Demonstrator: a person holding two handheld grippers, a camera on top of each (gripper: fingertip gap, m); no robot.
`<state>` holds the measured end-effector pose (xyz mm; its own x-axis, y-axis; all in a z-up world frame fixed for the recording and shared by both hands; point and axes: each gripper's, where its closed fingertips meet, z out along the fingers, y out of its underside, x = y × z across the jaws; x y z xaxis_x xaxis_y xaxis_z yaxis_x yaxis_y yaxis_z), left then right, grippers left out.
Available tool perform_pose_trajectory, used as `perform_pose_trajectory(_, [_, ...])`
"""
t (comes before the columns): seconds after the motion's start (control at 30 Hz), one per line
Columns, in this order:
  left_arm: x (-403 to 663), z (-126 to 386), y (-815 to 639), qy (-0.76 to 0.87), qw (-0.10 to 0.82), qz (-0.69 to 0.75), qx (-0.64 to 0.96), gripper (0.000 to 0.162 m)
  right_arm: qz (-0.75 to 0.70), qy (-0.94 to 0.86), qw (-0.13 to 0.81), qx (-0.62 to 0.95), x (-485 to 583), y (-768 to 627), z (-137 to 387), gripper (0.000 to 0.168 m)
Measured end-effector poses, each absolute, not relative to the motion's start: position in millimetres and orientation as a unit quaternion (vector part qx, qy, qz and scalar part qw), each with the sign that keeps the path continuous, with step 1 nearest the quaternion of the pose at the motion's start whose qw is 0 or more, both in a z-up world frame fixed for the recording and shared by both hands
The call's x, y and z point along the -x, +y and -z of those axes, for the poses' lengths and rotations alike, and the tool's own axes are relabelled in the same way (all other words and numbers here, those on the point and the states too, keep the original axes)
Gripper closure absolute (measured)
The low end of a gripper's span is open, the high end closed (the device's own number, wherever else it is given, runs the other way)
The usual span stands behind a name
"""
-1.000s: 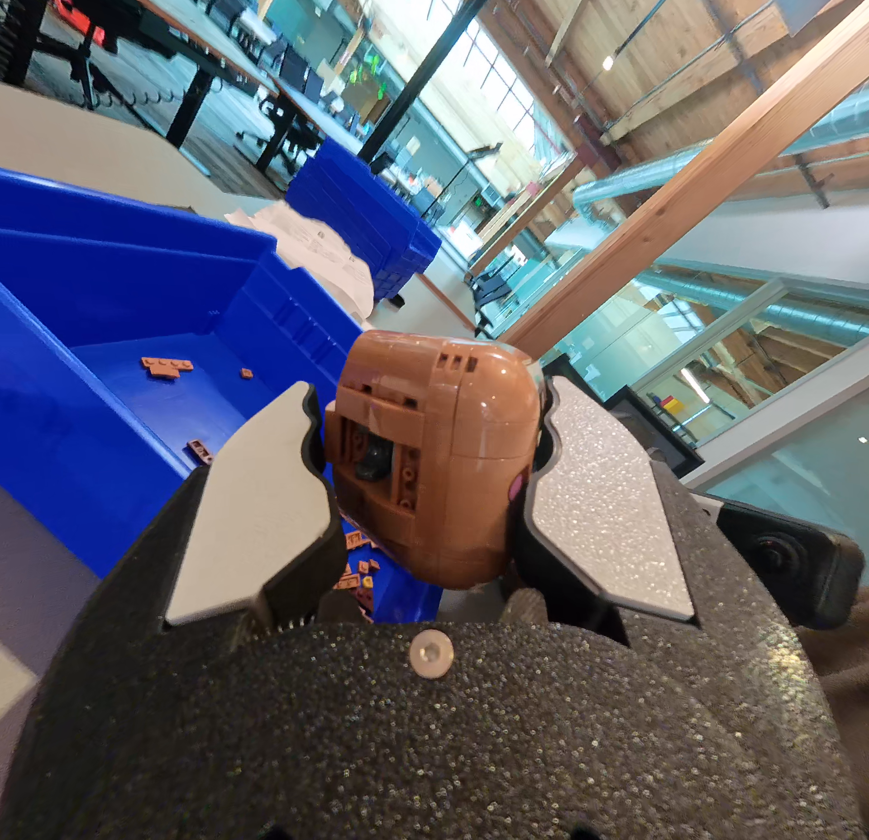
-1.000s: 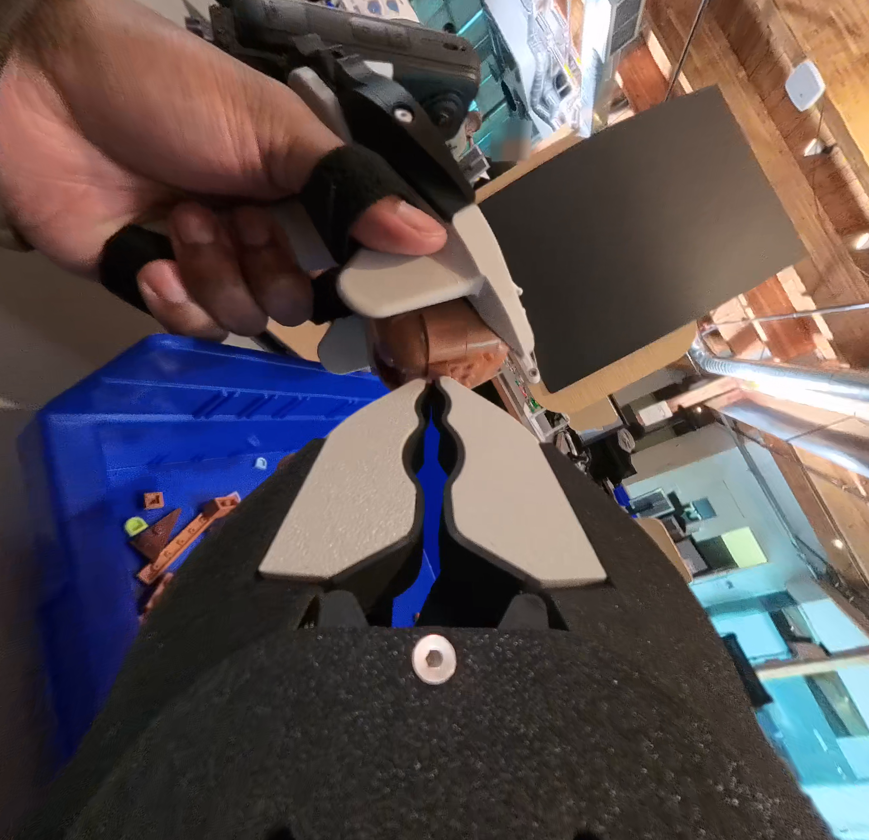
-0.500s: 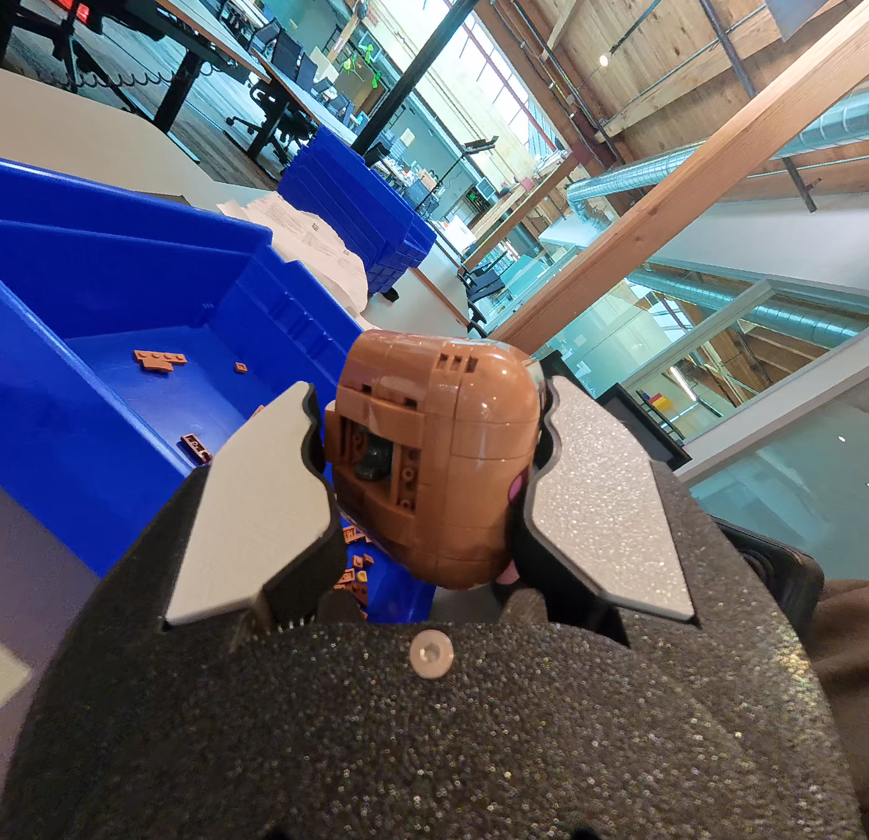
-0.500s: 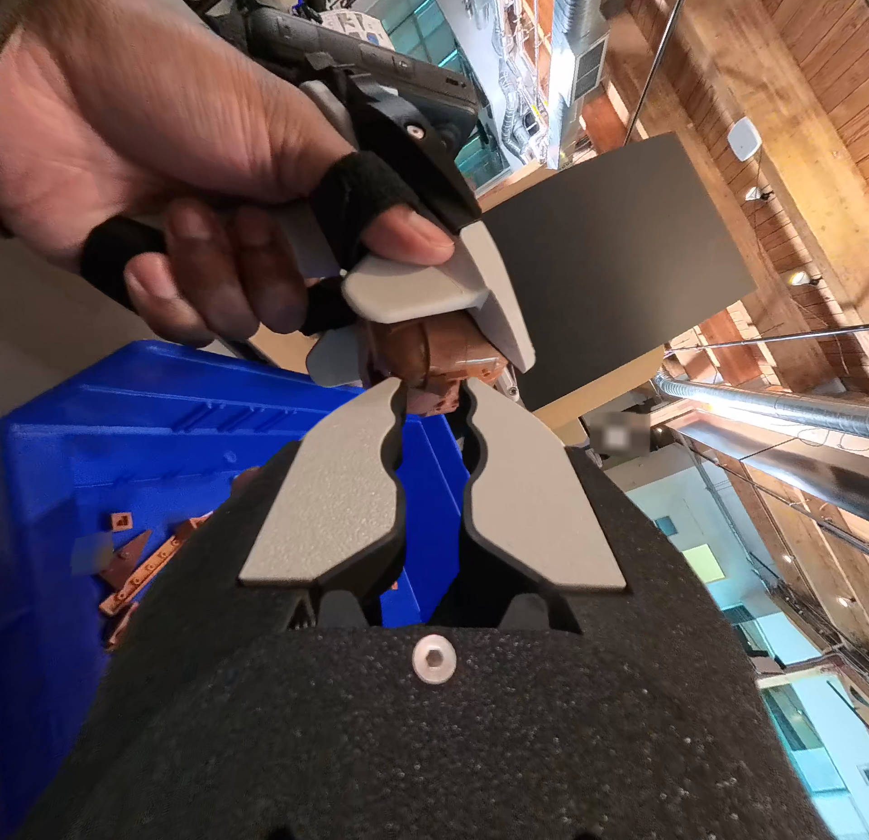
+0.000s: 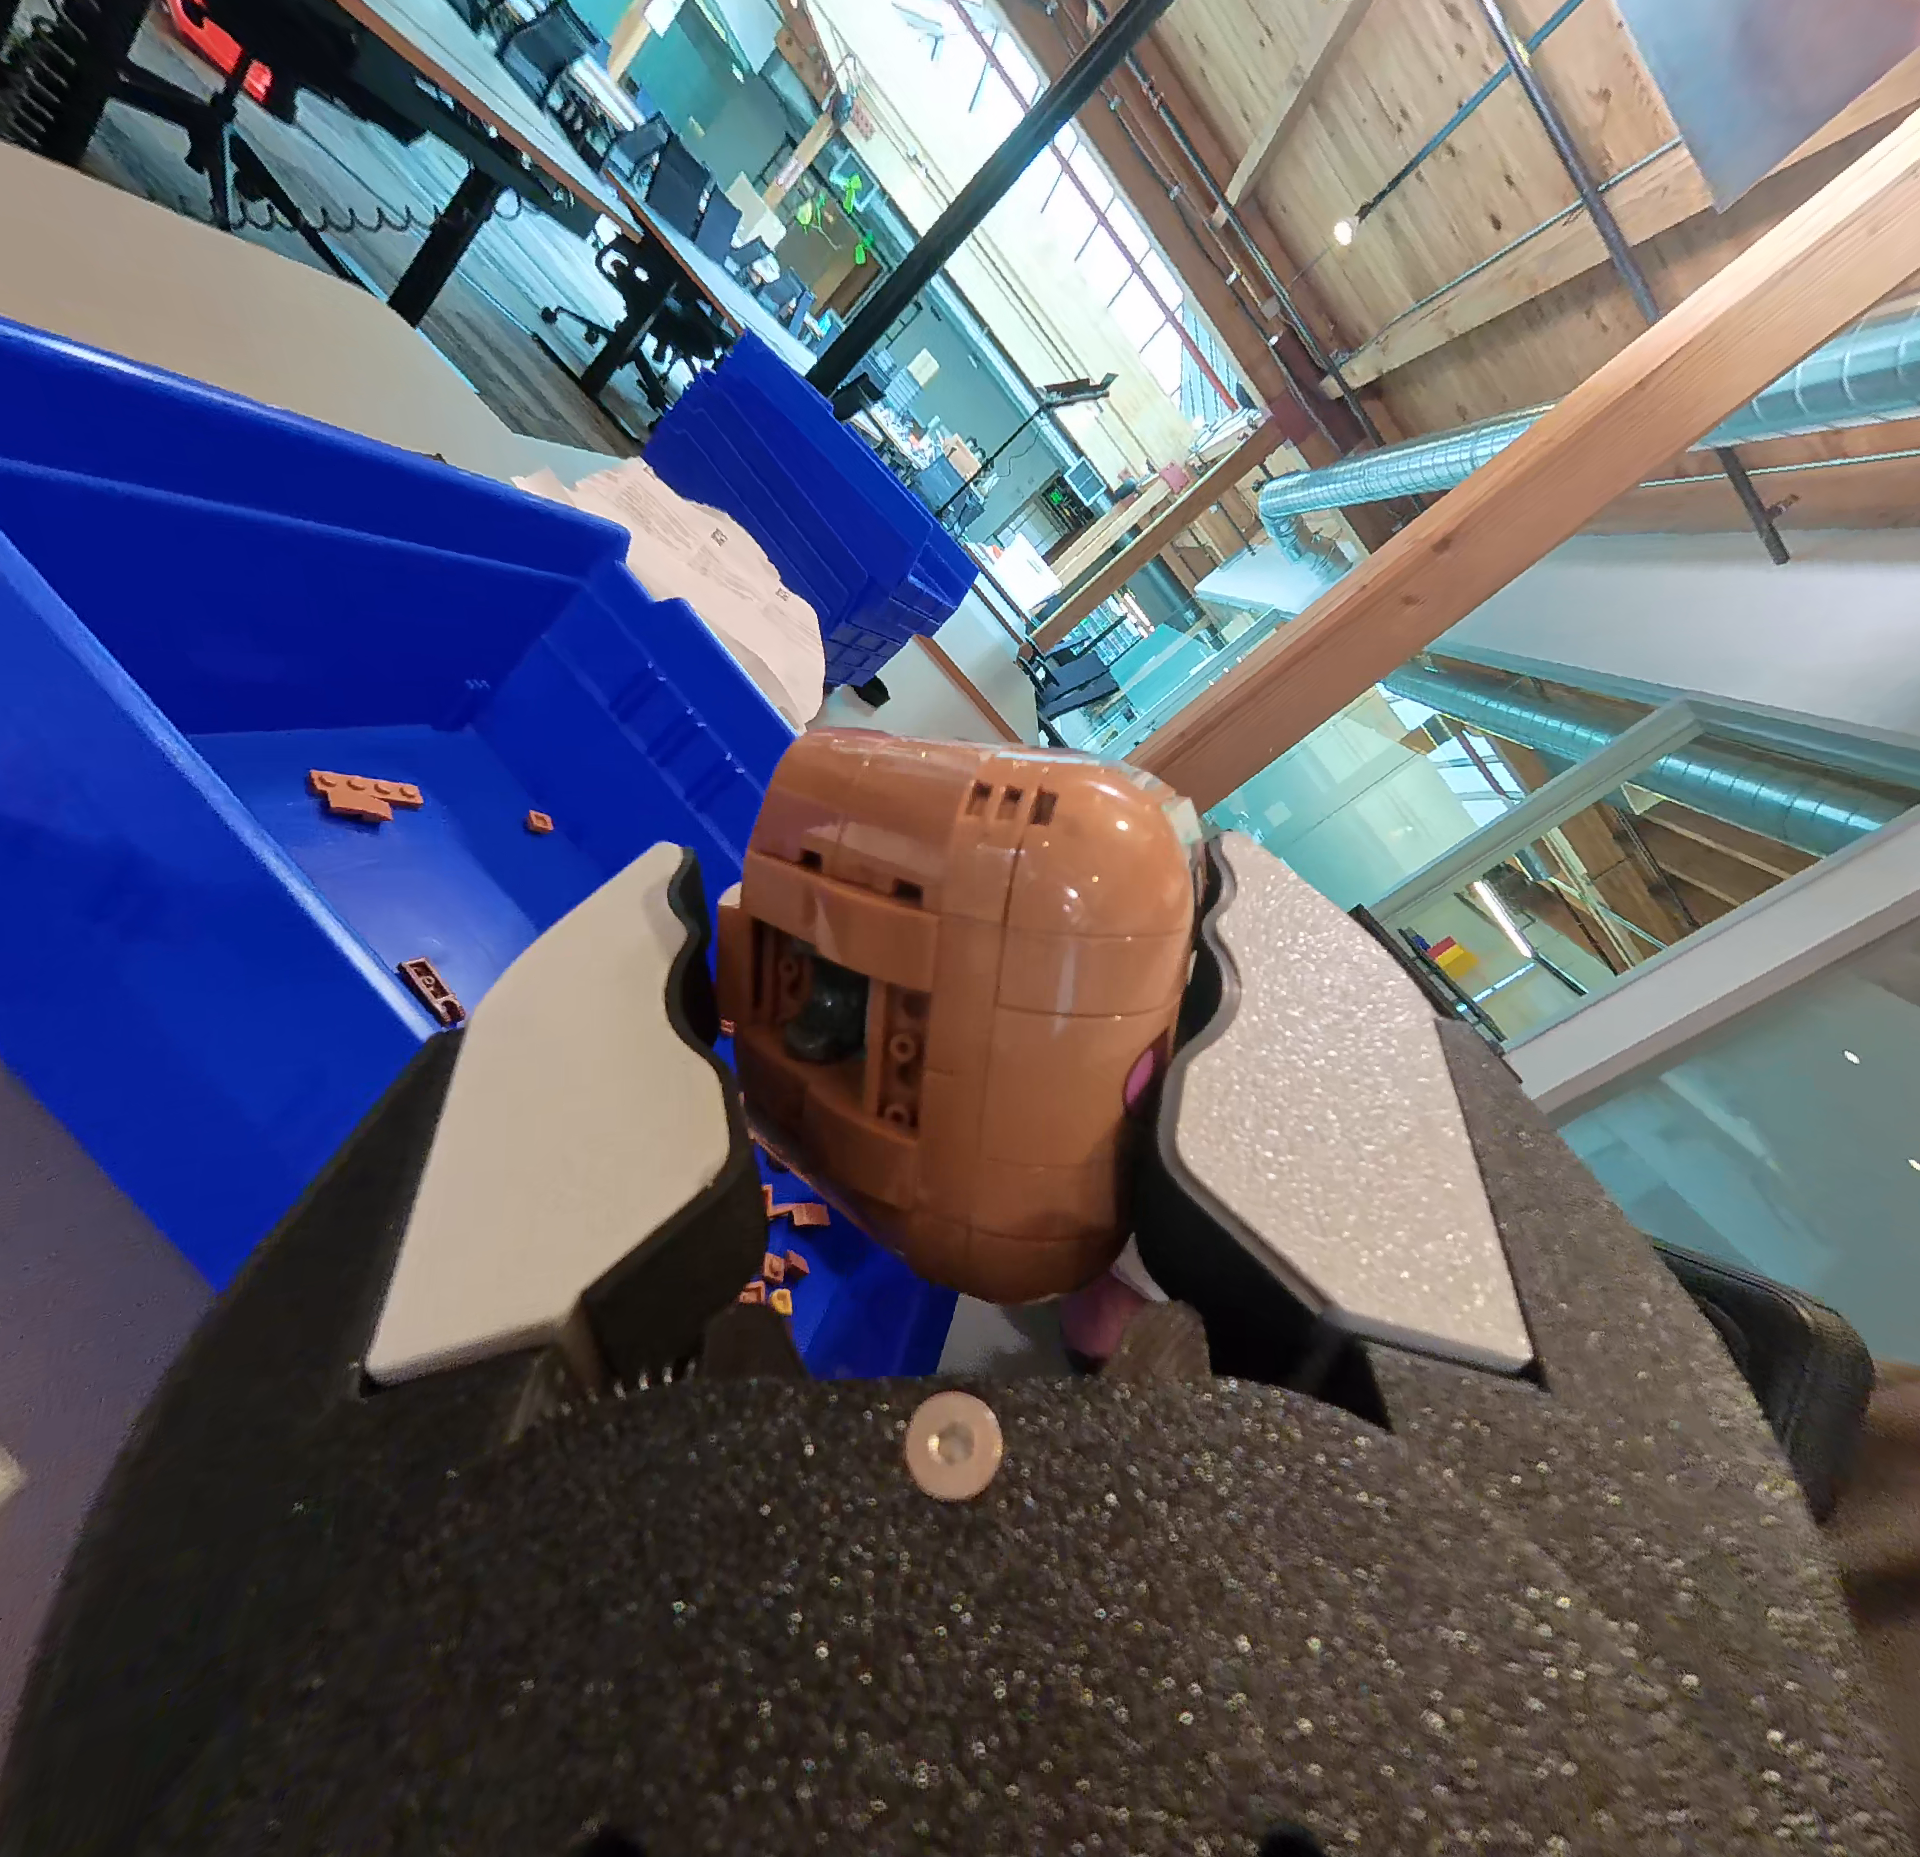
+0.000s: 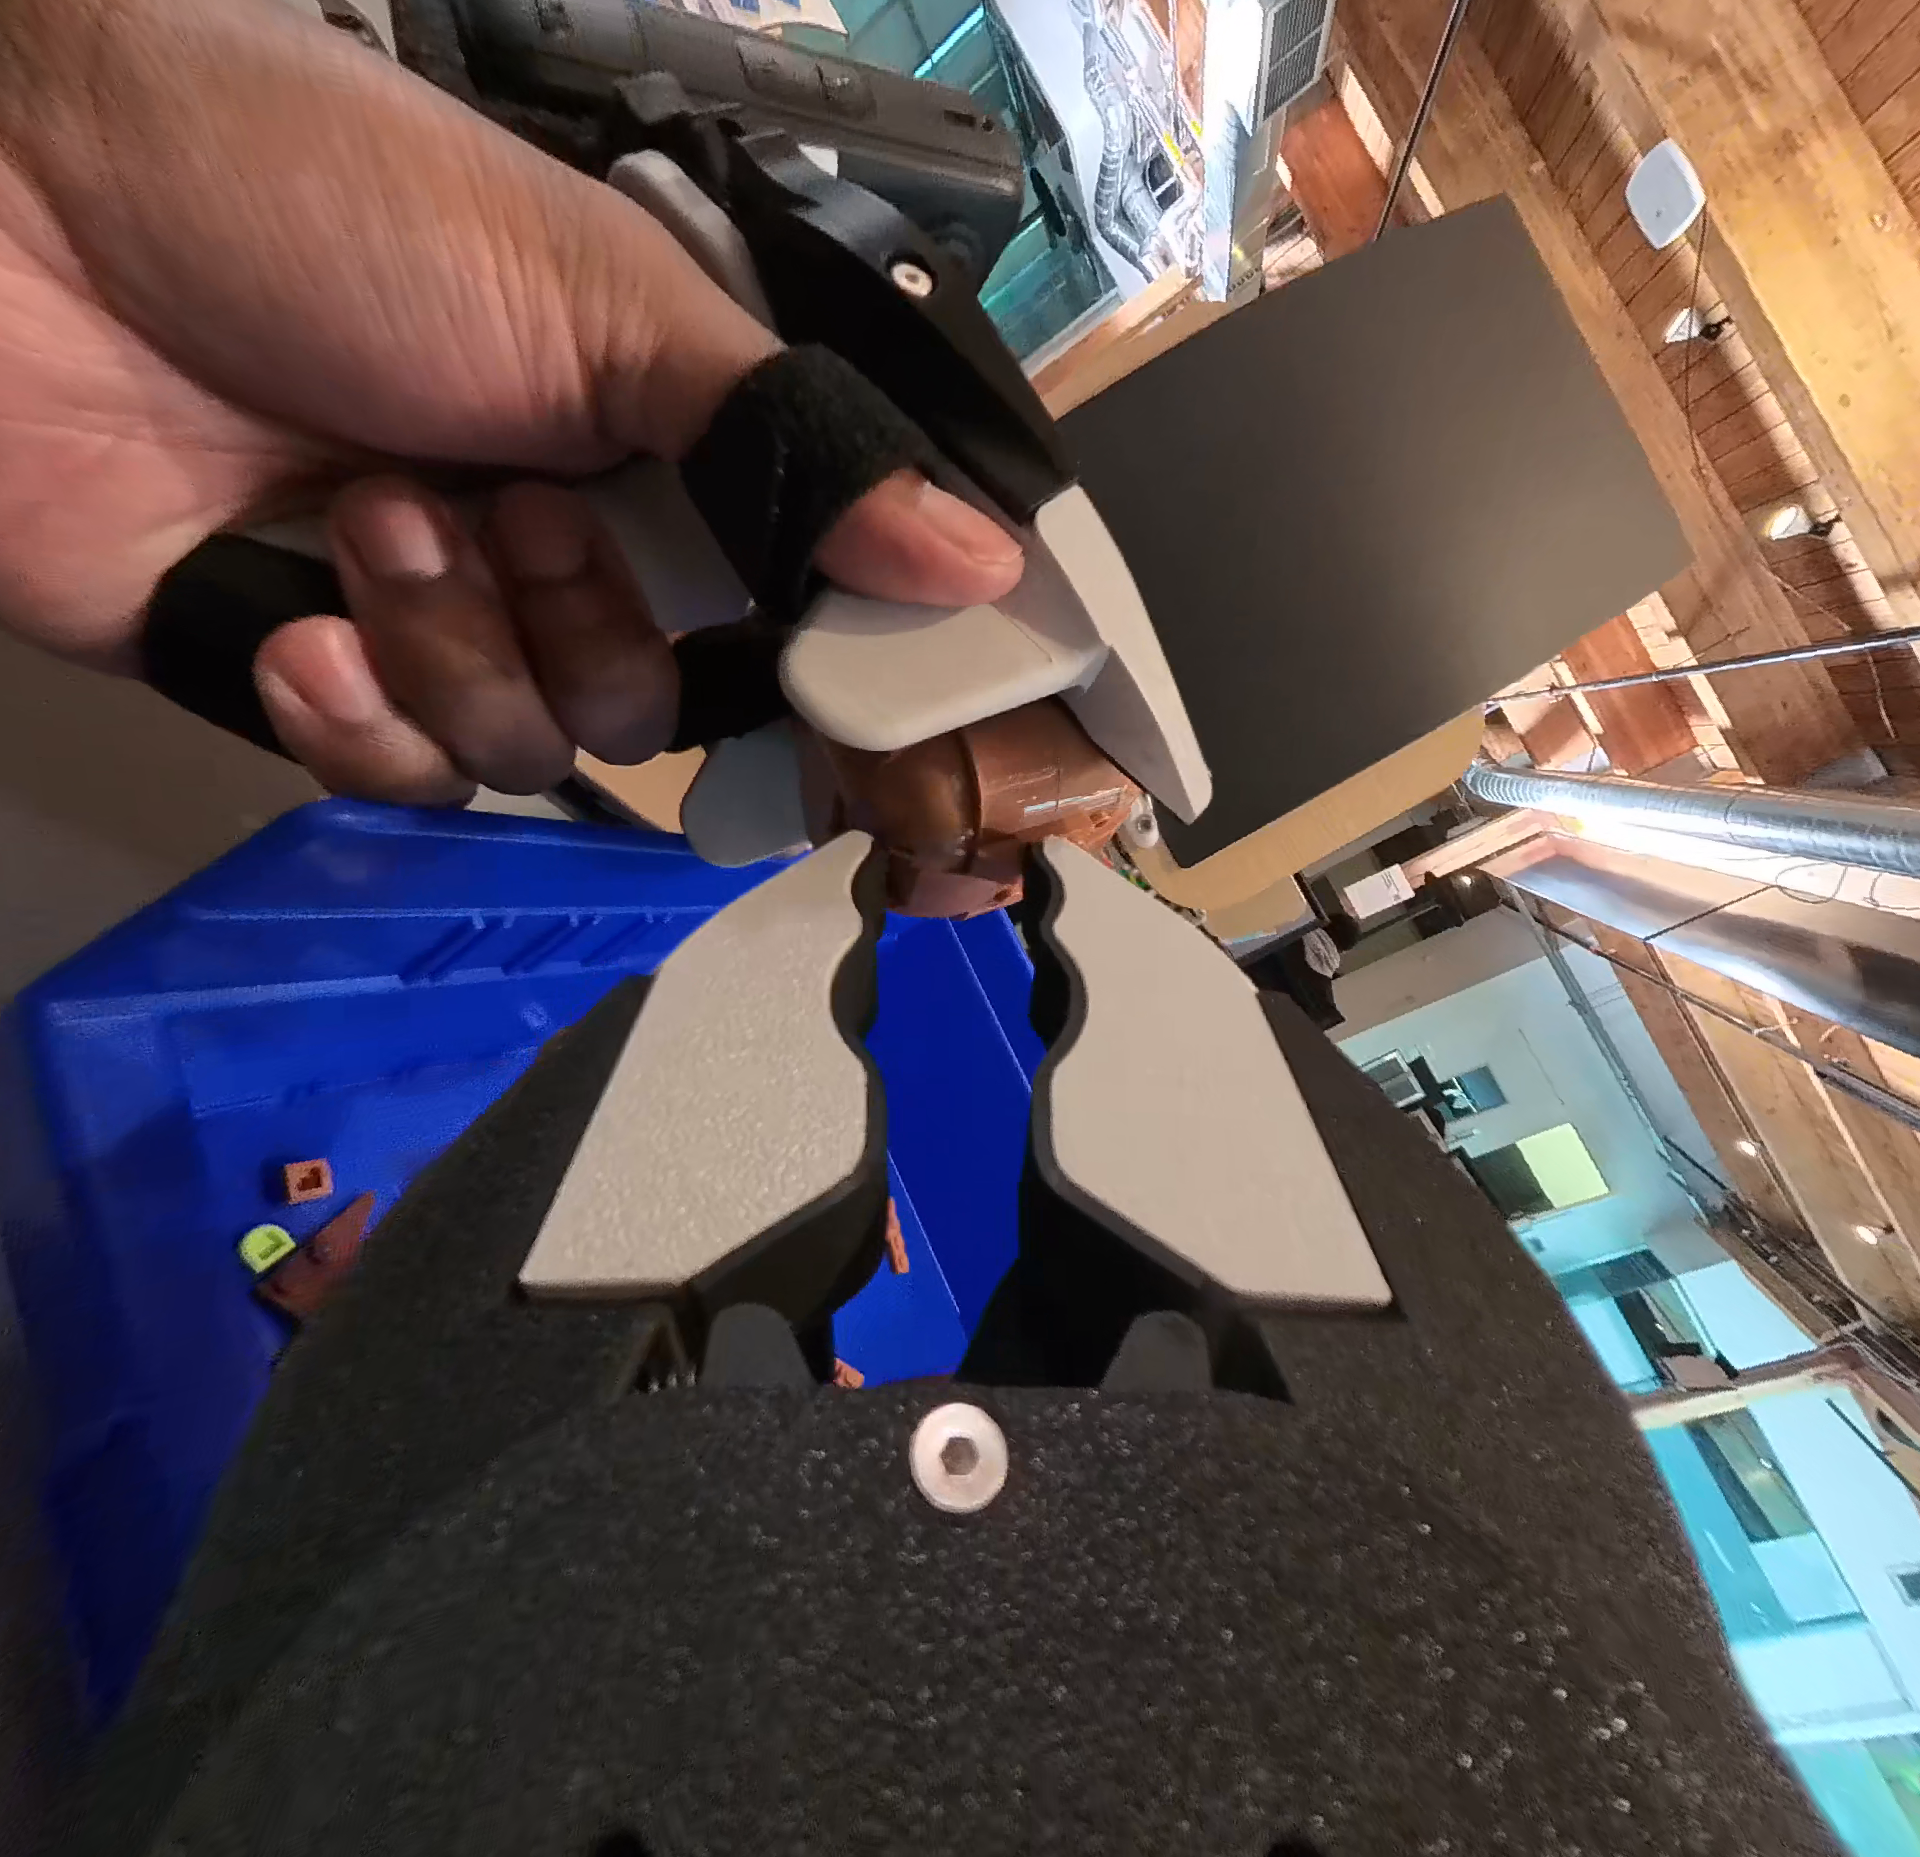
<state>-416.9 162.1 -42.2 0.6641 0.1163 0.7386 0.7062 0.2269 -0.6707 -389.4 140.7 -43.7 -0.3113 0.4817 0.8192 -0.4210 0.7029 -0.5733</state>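
Observation:
My left gripper [image 5: 945,862] is shut on a rounded brown brick-built model [image 5: 997,1007], held above the near corner of a blue bin [image 5: 260,664]. In the right wrist view a hand [image 6: 364,353] holds that left gripper [image 6: 935,758], with the model [image 6: 966,799] between its grey fingers [image 6: 914,675]. My right gripper [image 6: 951,862] is open. Its two fingertips stand on either side of the model's lower end; I cannot tell if they touch it. Loose brown pieces [image 5: 364,794] lie on the bin floor [image 6: 312,976].
A stack of blue bins [image 5: 821,519] and white papers [image 5: 717,571] lie beyond the bin on a grey table [image 5: 208,290]. A small green piece [image 6: 265,1248] lies among brown ones [image 6: 312,1179] in the bin. A black panel [image 6: 1351,519] hangs overhead. The tips of both grippers are at nearly the same place.
My right gripper has gone from shut to open and moved up to the model, so its tips now flank the model's lower end. The left gripper has kept hold of the model, barely moving.

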Motion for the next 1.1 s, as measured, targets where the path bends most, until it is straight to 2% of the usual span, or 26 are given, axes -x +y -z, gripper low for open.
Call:
perform_pose_trajectory(0.03, [416.4, 42.3, 162.1, -0.351, 0.700, 0.208, 0.587, 0.072, -0.380, -0.713, 0.589, 0.022, 389.4, 140.9, 44.0, 0.145])
perform_pose_trajectory(0.1, [418.9, 41.3, 159.9, -0.356, 0.703, 0.199, 0.582, 0.072, -0.375, -0.716, 0.589, 0.022, 388.5, 142.0, 44.8, 0.161])
perform_pose_trajectory(0.43, [421.4, 37.9, 155.4, -0.349, 0.709, 0.196, 0.581, 0.073, -0.344, -0.755, 0.557, 0.033, 400.0, 143.9, 65.3, 0.159])
perform_pose_trajectory(0.57, [421.0, 38.5, 155.2, -0.344, 0.705, 0.234, 0.575, 0.072, -0.362, -0.760, 0.538, 0.046, 403.6, 148.0, 66.1, 0.139])
perform_pose_trajectory(0.73, [419.2, 36.0, 154.8, -0.344, 0.702, 0.281, 0.556, 0.072, -0.421, -0.747, 0.511, 0.054, 399.8, 147.7, 56.0, 0.123])
perform_pose_trajectory(0.93, [406.2, 33.0, 159.6, -0.338, 0.683, 0.308, 0.569, 0.072, -0.464, -0.722, 0.512, 0.038, 392.9, 140.9, 43.8, 0.096])
perform_pose_trajectory(1.1, [375.0, 28.4, 166.1, -0.307, 0.657, 0.326, 0.607, 0.072, -0.498, -0.698, 0.515, 0.007, 378.6, 129.1, 31.9, 0.085])
